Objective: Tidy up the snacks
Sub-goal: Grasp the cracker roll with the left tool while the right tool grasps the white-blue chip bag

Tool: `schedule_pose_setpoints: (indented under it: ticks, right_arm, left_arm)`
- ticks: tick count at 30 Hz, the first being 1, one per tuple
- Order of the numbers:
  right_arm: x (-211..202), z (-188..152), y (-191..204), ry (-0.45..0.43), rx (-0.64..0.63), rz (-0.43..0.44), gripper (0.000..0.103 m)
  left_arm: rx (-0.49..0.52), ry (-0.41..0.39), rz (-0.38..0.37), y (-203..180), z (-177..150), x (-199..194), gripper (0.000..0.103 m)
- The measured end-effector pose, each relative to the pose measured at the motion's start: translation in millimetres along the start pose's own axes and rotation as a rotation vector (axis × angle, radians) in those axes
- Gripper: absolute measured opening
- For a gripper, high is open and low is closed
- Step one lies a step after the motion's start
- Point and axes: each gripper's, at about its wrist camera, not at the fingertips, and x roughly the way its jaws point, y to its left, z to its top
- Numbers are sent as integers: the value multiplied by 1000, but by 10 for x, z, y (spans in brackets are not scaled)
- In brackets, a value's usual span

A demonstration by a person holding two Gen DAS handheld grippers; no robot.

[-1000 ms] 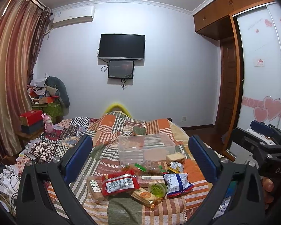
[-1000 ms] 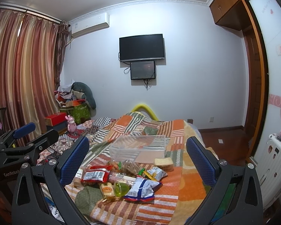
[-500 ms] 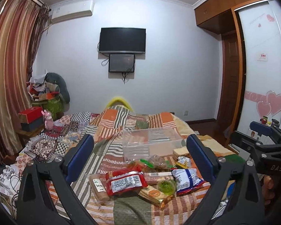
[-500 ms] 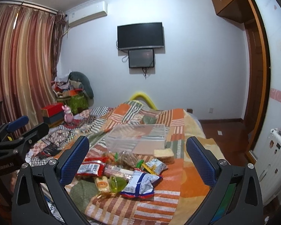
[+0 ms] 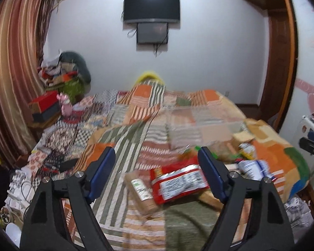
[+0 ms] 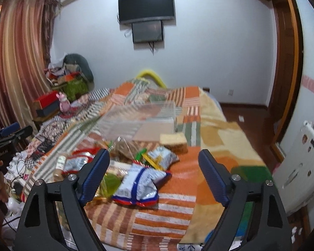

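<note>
Left gripper point(image 5: 157, 174) jaws apart and closing, nothing pinched; the red snack packet point(image 5: 179, 183) shows in the gap but lies on the bed below, pads clear of it, and its label is too smeared to read. Right gripper point(image 6: 153, 176) likewise parted and closing with nothing grasped, the blue-and-white chip bag point(image 6: 139, 185) lying on the patchwork quilt point(image 6: 186, 167) under the gap. Both views motion-blurred. Snack pile sits on the near end of the bed: a tan wrapped roll point(image 5: 141, 192) touching the red packet's left edge, a green cup point(image 6: 110, 183) half hidden behind the right gripper's left finger, a smaller crinkled packet point(image 6: 162, 155) just behind the chip bag, a sponge-like cake block point(image 6: 173, 141) beyond that. Other wrappers in the heap overlap, can't tell them apart. Clear plastic bin point(image 6: 140, 118) stands just behind the pile, see-through walls hard to trace against the quilt, contents can't tell. Far wall: TV point(image 6: 146, 7) with a smaller screen under it, curtains point(image 6: 16, 62) at left, cut off by the lens edge
</note>
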Motion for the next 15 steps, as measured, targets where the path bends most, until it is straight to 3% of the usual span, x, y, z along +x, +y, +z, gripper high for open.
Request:
schedule_pose_setpoints:
  ticks: [5, 15]
  right_arm:
    - [218, -56, -82, 84, 47, 28, 84]
    - [653, -149, -67, 220, 62, 58, 84]
  left_arm:
    - [-41, 134, -3, 283, -120, 445, 59]
    - [-78, 383, -25, 475, -488, 1208, 58]
